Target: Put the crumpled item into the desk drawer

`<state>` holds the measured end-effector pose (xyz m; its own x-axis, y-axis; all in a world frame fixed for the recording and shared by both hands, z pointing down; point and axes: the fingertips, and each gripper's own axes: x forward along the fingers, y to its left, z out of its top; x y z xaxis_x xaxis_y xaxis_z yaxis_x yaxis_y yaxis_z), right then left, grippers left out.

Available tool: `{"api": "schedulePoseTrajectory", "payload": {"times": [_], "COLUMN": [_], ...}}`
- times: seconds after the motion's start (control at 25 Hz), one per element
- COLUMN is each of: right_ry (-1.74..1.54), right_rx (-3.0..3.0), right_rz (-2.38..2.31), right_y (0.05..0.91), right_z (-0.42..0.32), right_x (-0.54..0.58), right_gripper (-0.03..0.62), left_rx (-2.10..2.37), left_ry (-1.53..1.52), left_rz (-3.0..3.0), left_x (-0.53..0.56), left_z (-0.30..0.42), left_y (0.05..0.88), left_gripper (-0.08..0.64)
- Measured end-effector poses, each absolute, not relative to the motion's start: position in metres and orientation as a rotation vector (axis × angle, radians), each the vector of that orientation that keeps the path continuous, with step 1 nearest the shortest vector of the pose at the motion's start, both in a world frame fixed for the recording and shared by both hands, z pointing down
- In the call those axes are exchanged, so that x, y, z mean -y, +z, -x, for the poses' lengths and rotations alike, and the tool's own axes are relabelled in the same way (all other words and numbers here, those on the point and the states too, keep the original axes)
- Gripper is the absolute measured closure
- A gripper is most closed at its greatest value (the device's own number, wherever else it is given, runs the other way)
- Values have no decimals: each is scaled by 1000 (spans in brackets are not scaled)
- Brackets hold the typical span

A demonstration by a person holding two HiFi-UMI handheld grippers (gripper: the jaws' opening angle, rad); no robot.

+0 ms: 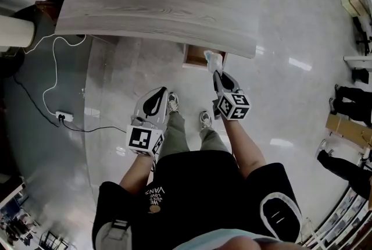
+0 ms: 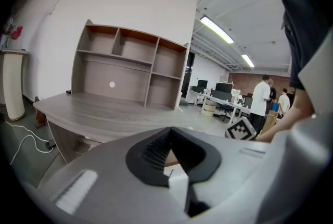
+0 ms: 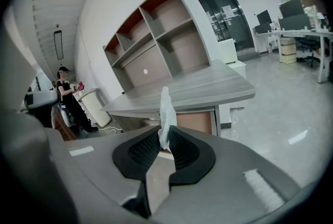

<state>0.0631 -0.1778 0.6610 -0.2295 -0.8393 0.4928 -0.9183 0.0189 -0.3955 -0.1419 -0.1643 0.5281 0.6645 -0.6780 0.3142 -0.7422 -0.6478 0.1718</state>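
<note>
— Where's the crumpled item (image 3: 165, 108)?
— Pinched in the right gripper (image 3: 165, 137): its jaws are clamped on the lower end, and the white wad sticks up above them
— And the drawer (image 1: 197, 58)?
— It juts out from under the grey wood surface (image 1: 157, 7). In the head view the item shows just at its near right corner, off the floor
— The left gripper (image 2: 169, 137)?
— Held lower and to the side, well apart from the drawer. Its jaws are together at the tips with nothing between them
— Anything on the surface?
— A shelf unit (image 2: 130, 66) stands at the back
</note>
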Motion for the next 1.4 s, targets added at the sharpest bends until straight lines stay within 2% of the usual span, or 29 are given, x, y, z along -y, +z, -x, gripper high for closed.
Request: {"api": "schedulePoseTrajectory", "payload": {"times": [0.56, 1.4], "right_ry": [1188, 1344], "right_rx": [2072, 1991], "right_rz": [-1898, -1900], "right_y": [720, 761], "right_z": [-43, -13], "right_x": [214, 239], "right_gripper": [546, 545], "left_rx": [1171, 1177], "left_ry": [314, 378], "left_rz": [-2562, -2503], "left_x": [186, 186], "left_z": [150, 176], "left_y": [539, 562], "left_gripper": [507, 506]}}
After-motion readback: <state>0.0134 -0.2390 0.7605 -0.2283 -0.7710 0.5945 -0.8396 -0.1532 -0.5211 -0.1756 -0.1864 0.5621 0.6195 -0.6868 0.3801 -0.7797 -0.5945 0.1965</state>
